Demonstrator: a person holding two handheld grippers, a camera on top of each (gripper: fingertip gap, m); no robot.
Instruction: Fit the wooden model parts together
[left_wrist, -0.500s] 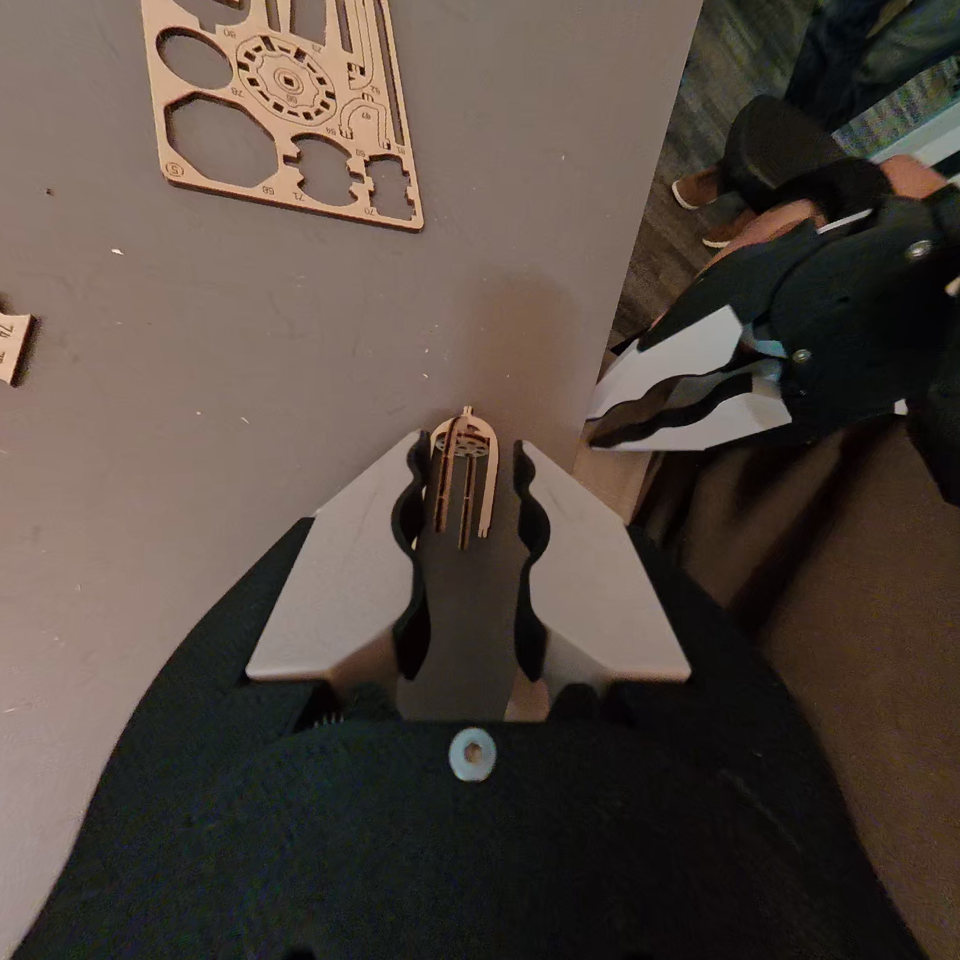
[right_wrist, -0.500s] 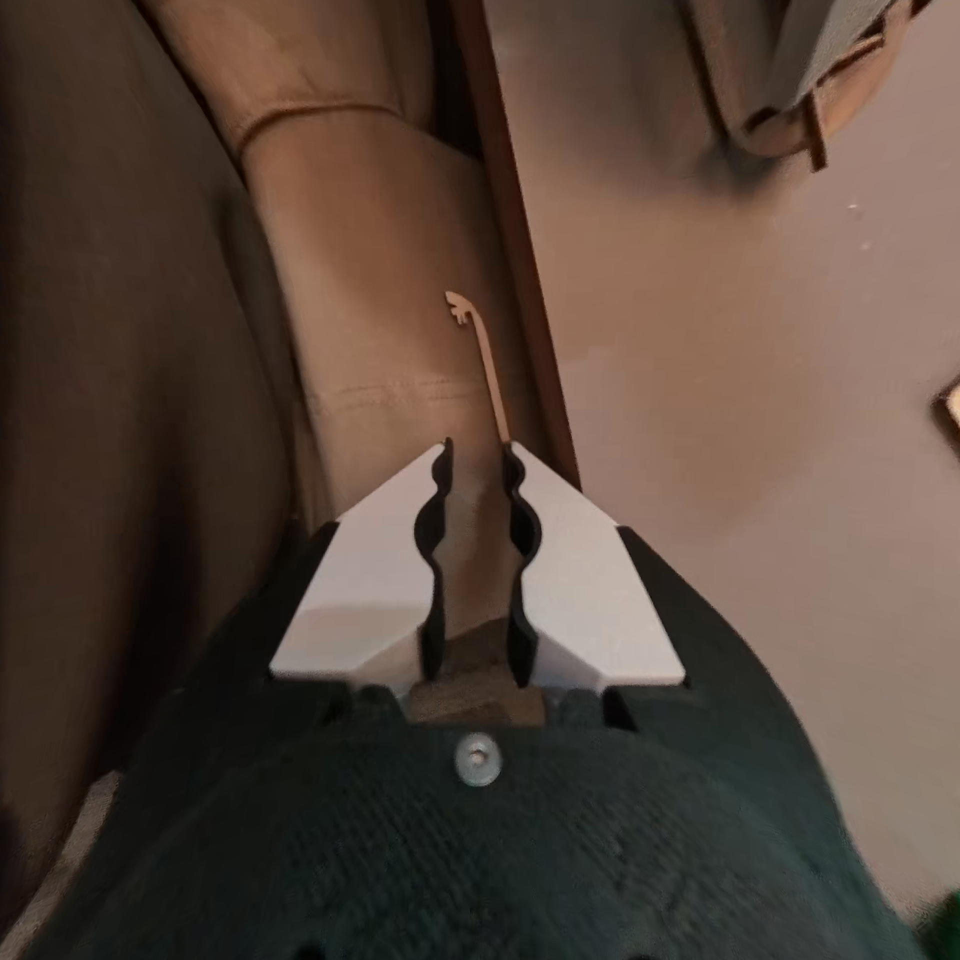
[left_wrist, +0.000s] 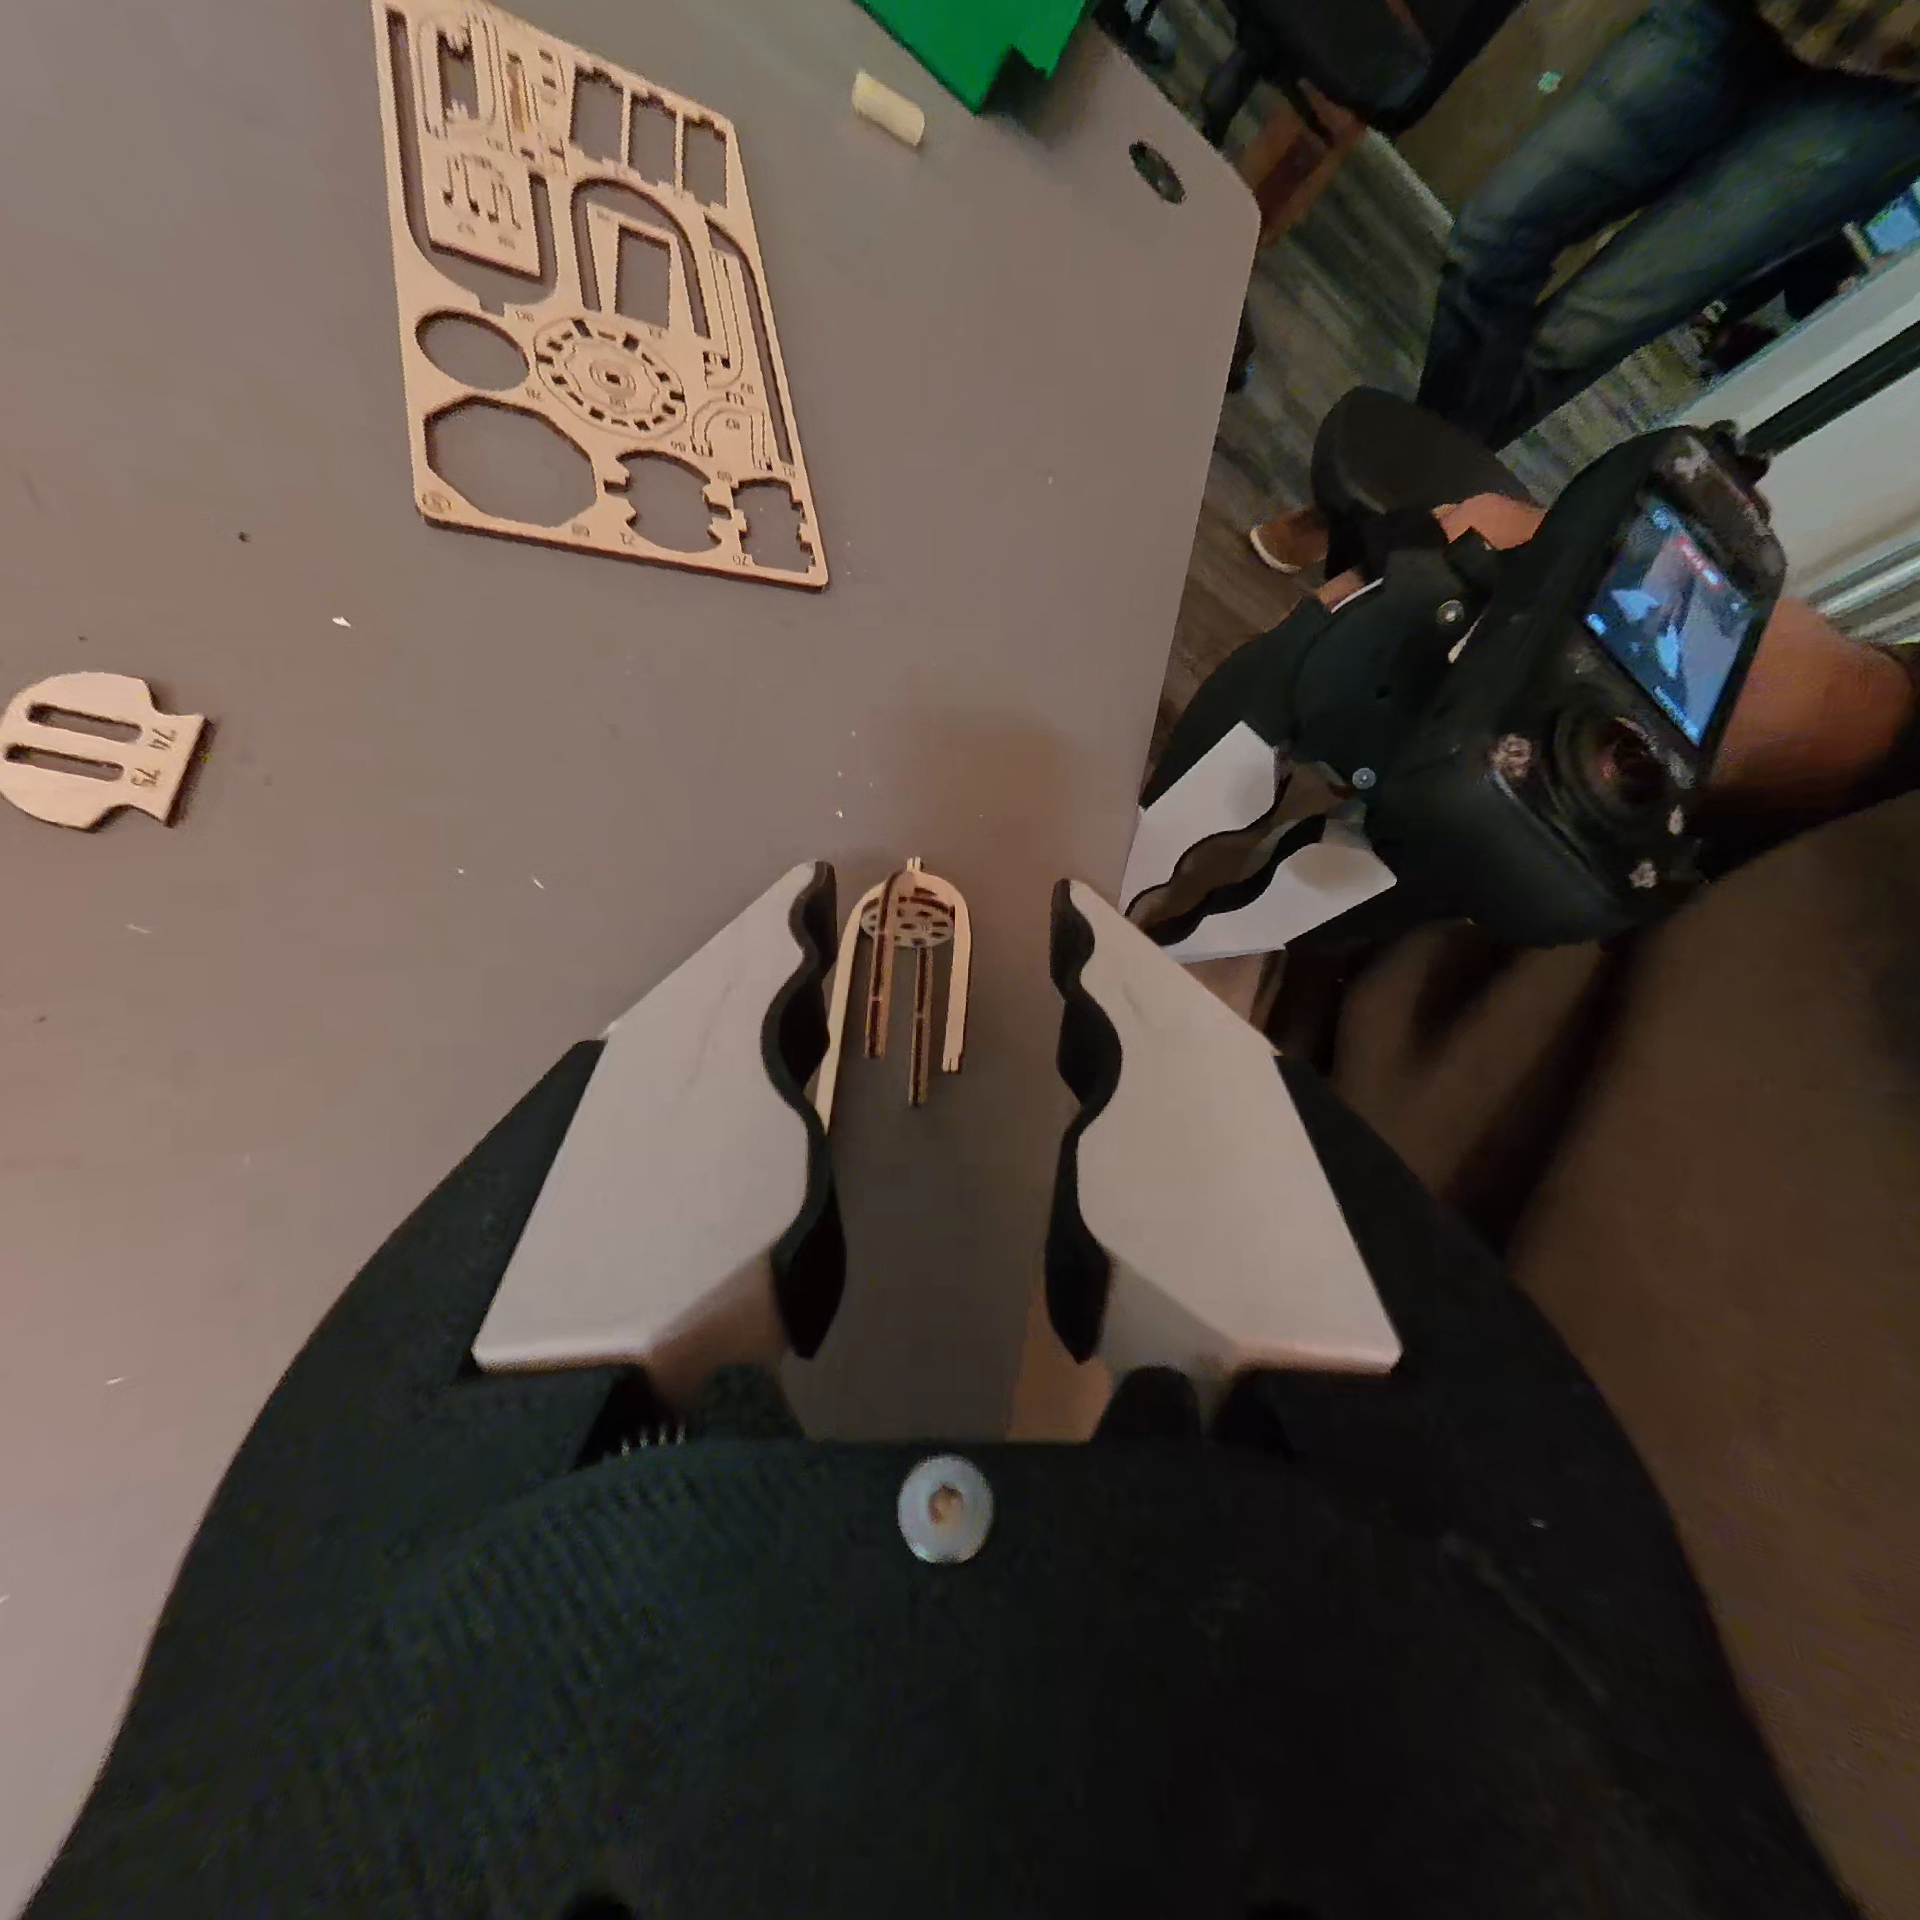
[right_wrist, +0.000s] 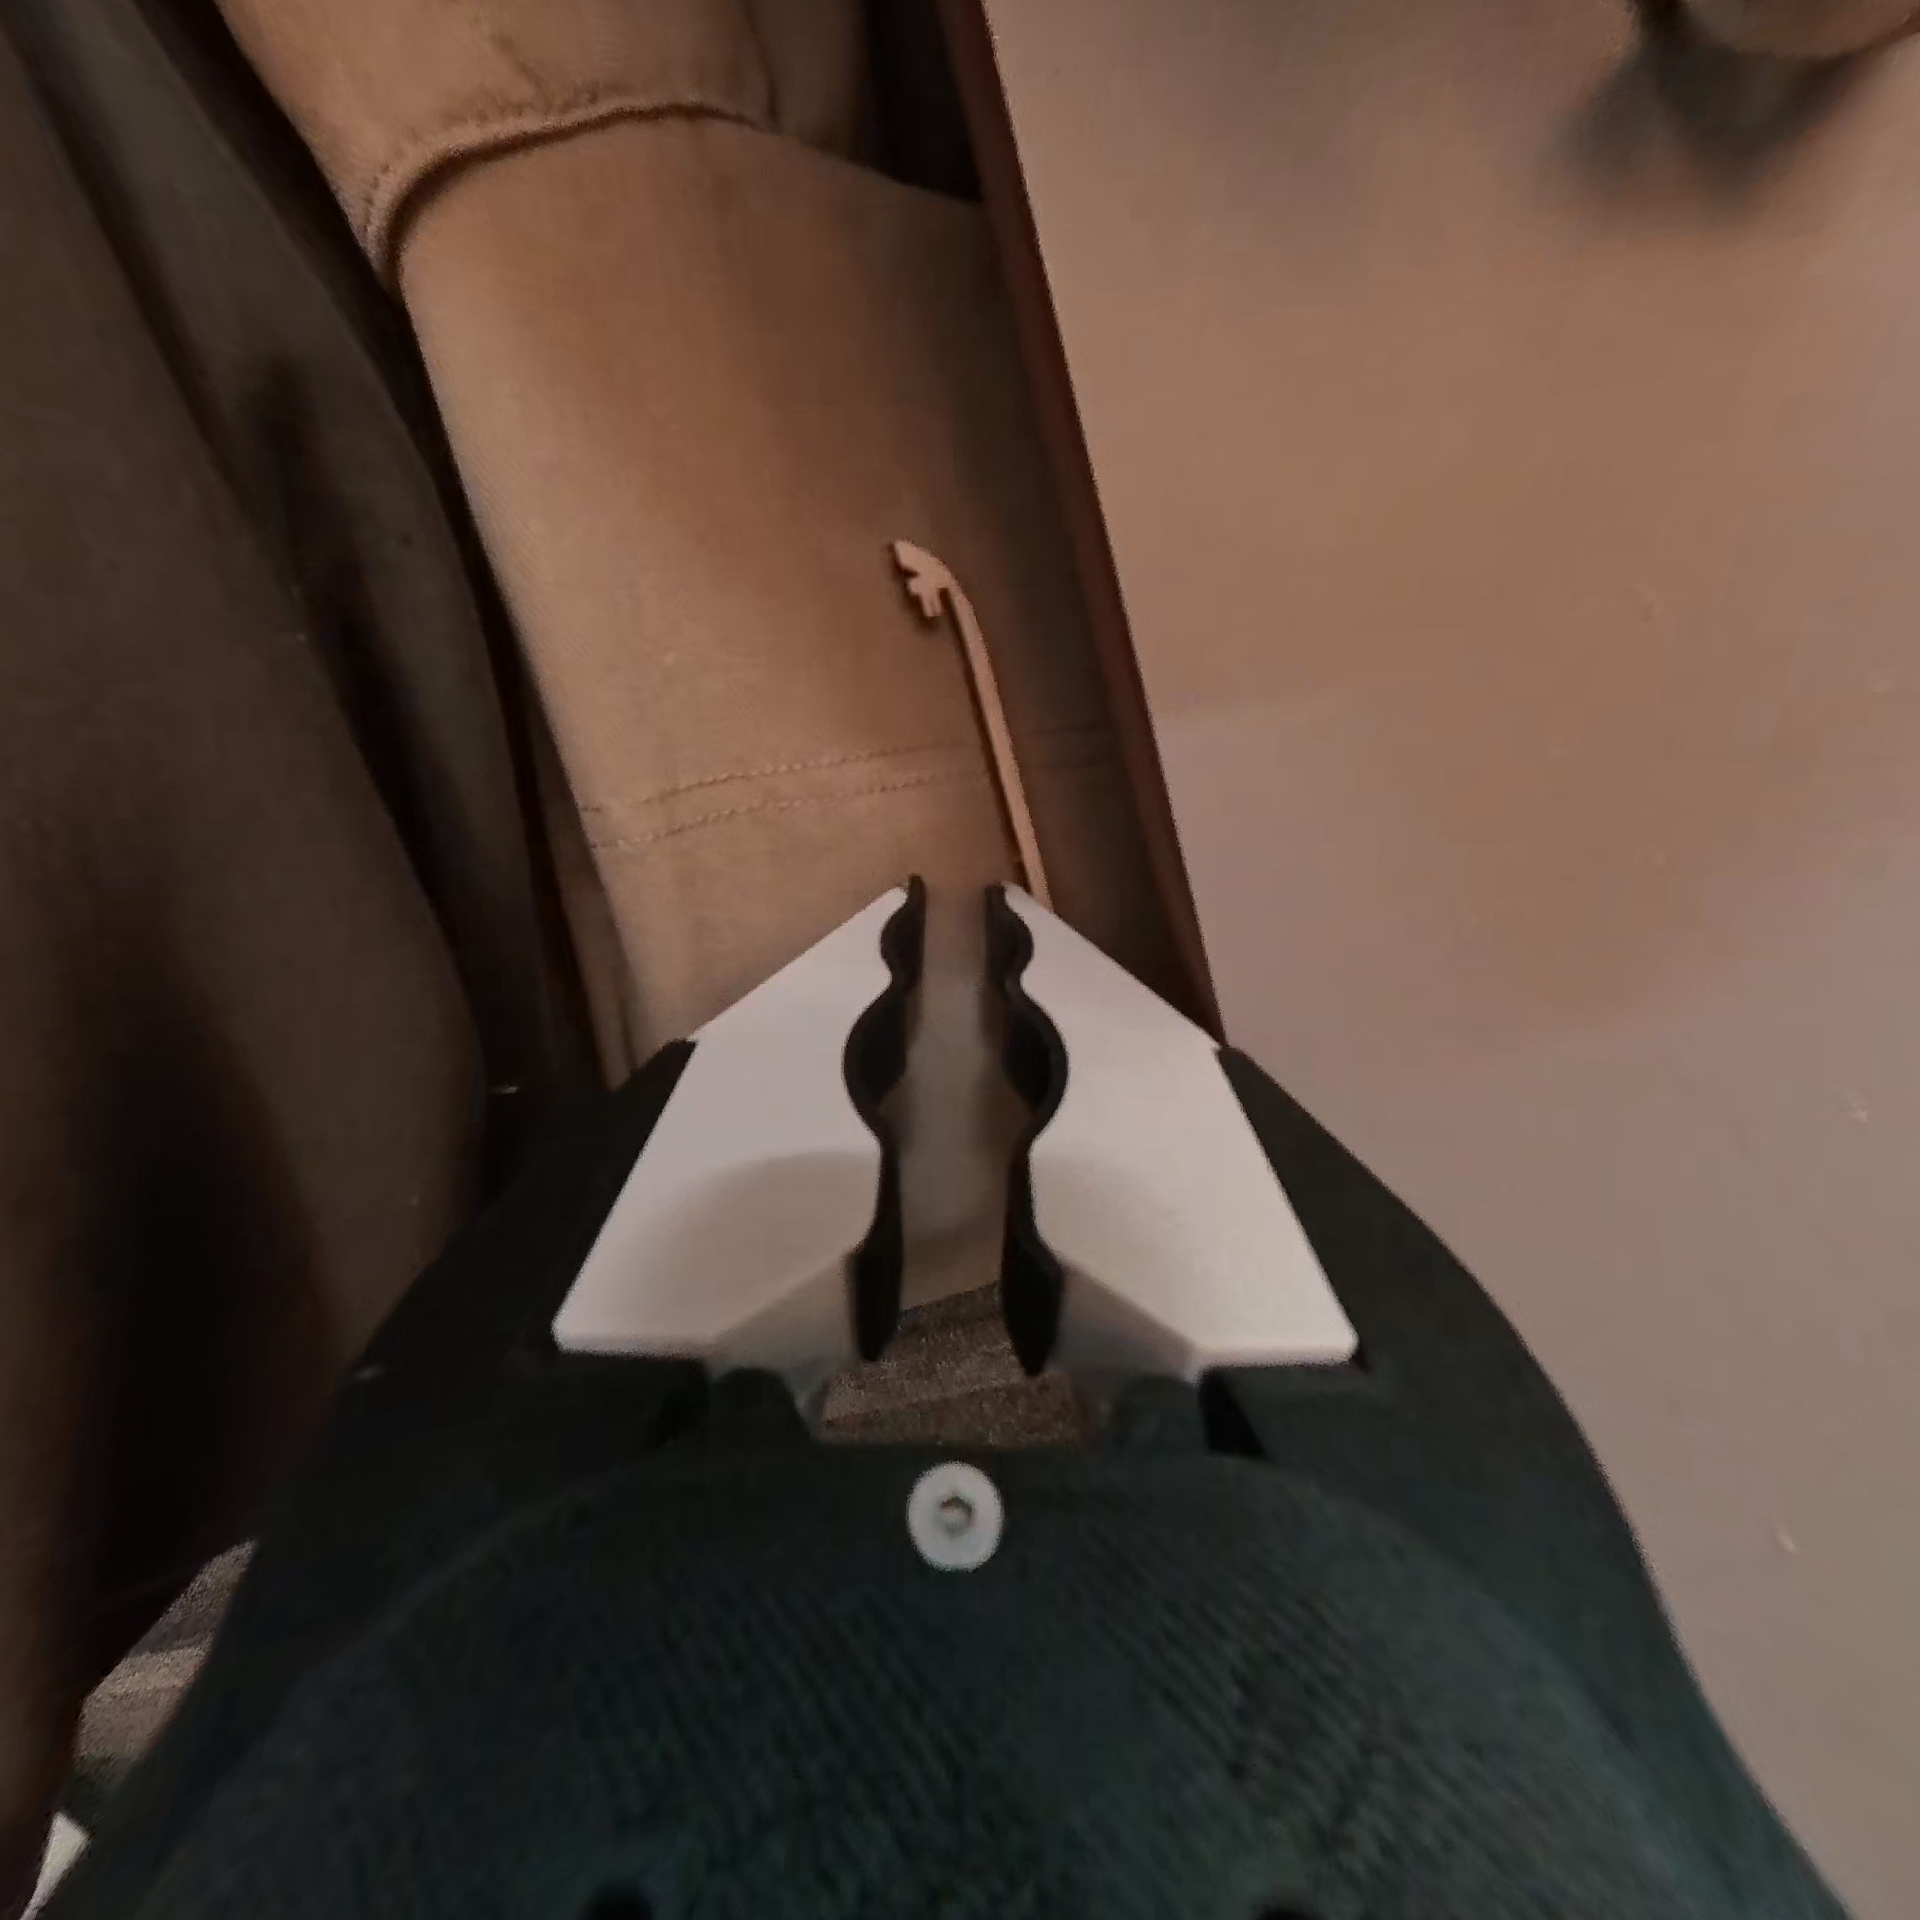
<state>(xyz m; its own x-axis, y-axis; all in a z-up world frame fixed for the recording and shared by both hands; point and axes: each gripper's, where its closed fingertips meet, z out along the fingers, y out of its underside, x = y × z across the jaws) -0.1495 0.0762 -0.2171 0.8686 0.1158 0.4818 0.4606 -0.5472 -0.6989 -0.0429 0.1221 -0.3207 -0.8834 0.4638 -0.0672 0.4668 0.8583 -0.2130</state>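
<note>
A small wooden assembly (left_wrist: 914, 966), an arch with a slotted disc and thin legs, sits between my left gripper's (left_wrist: 940, 894) fingers near the grey table's (left_wrist: 416, 1039) right edge. It leans on the left finger, with a clear gap to the right finger, so the gripper is open. My right gripper (right_wrist: 953, 888) is nearly shut and holds a thin wooden strip with a hooked tip (right_wrist: 982, 707) at its right fingertip, off the table's edge over a person's lap. It also shows in the left wrist view (left_wrist: 1143, 914), just right of the table edge.
A wooden parts sheet (left_wrist: 592, 343) with several cut-outs lies at the far middle of the table. A loose slotted wooden piece (left_wrist: 94, 748) lies at the left. A green box (left_wrist: 977, 42) and a small white block (left_wrist: 888, 104) sit at the far edge. A person's legs (left_wrist: 1621, 208) stand beyond. One gripper's finger ends stand about 15 cm off the other's.
My left gripper's jaws have opened a little wider around the assembly, and its view has tilted up to show more of the table. My right jaws have narrowed on the strip.
</note>
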